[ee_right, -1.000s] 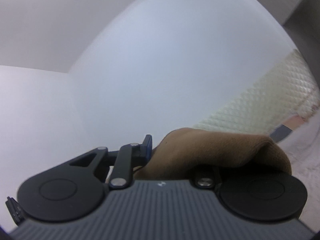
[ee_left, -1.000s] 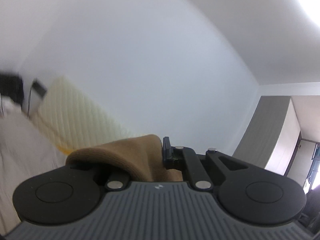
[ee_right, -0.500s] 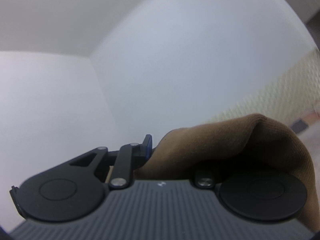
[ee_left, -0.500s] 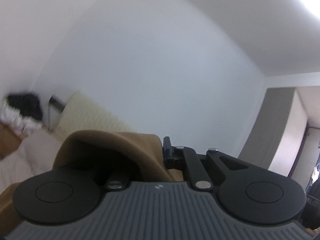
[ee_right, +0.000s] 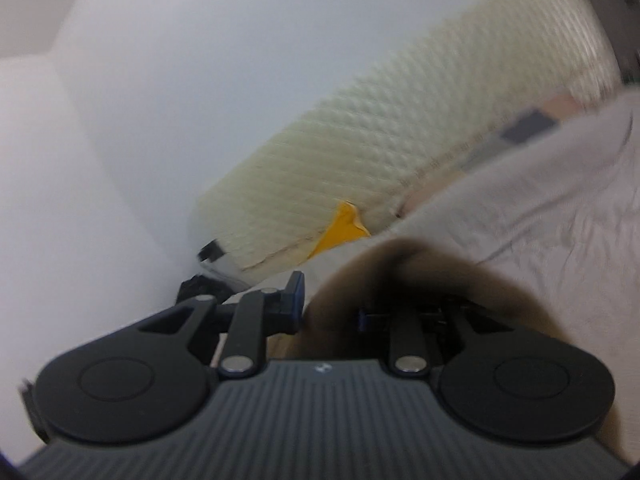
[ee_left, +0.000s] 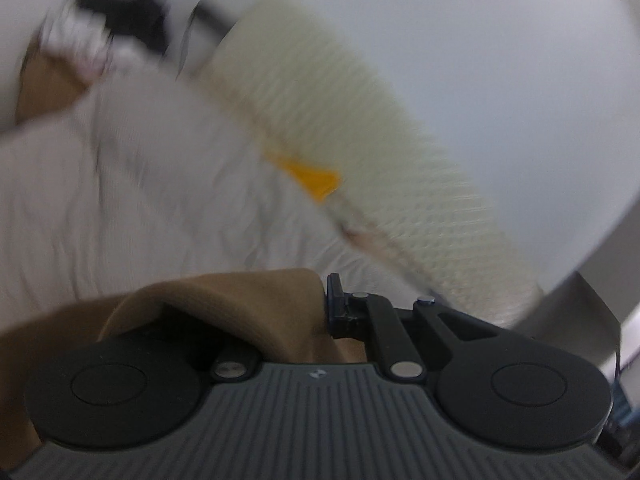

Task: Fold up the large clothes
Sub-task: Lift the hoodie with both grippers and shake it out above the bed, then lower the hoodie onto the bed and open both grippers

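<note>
A brown garment (ee_left: pixel 240 300) is pinched in my left gripper (ee_left: pixel 320 312), which is shut on it. The cloth drapes over the left finger and hides it, so only the right fingertip (ee_left: pixel 335 300) shows. In the right wrist view the same brown garment (ee_right: pixel 344 292), blurred, sits between the fingers of my right gripper (ee_right: pixel 328 310), which is shut on it. It spills over the right finger. Both grippers hang over a bed with a pale grey sheet (ee_left: pixel 140 200).
A cream quilted headboard (ee_left: pixel 360 140) (ee_right: pixel 400 140) stands against the white wall. A yellow scrap (ee_left: pixel 316 180) (ee_right: pixel 340 232) lies at its foot. Dark and white items (ee_left: pixel 112 20) sit blurred at the far left. The bed sheet (ee_right: pixel 540 220) is wrinkled.
Both views have swung down from the wall and ceiling to the bed and headboard. The brown cloth stays gripped on both sides, and its fold over the right gripper has sagged lower.
</note>
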`<action>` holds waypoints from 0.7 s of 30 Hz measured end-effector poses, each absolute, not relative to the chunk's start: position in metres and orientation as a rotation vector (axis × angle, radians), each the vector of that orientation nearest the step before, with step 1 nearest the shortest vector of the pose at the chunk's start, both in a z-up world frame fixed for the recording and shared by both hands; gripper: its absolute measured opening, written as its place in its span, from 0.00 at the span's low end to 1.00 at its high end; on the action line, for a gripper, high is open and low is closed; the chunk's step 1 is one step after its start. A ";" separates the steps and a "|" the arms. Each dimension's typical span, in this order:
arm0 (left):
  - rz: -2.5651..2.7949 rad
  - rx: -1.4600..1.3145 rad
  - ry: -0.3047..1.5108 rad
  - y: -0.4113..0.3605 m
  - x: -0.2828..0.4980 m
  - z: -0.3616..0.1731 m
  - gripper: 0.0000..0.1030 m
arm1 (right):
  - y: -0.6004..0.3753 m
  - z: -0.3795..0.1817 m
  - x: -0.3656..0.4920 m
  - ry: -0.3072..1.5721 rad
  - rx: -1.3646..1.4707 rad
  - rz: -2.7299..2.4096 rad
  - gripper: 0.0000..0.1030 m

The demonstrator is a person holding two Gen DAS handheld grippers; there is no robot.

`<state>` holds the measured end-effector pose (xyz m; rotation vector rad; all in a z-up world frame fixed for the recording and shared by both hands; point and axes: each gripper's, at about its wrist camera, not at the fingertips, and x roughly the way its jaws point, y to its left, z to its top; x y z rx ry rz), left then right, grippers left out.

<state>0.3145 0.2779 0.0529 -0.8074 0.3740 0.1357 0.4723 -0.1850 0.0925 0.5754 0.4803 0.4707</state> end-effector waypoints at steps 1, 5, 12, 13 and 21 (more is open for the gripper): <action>0.135 -0.801 0.393 0.288 0.345 0.035 0.09 | -0.182 0.080 0.481 0.489 0.581 0.446 0.27; 0.146 -0.700 0.484 0.327 0.460 -0.023 0.10 | -0.176 0.028 0.530 0.515 0.592 0.403 0.18; 0.200 -0.709 0.689 0.371 0.599 -0.138 0.10 | -0.145 -0.071 0.617 0.671 0.534 0.339 0.17; 0.209 -0.705 0.719 0.375 0.609 -0.151 0.10 | -0.139 -0.085 0.627 0.695 0.501 0.323 0.17; 0.243 -0.675 0.832 0.381 0.633 -0.204 0.10 | -0.135 -0.153 0.649 0.837 0.483 0.250 0.17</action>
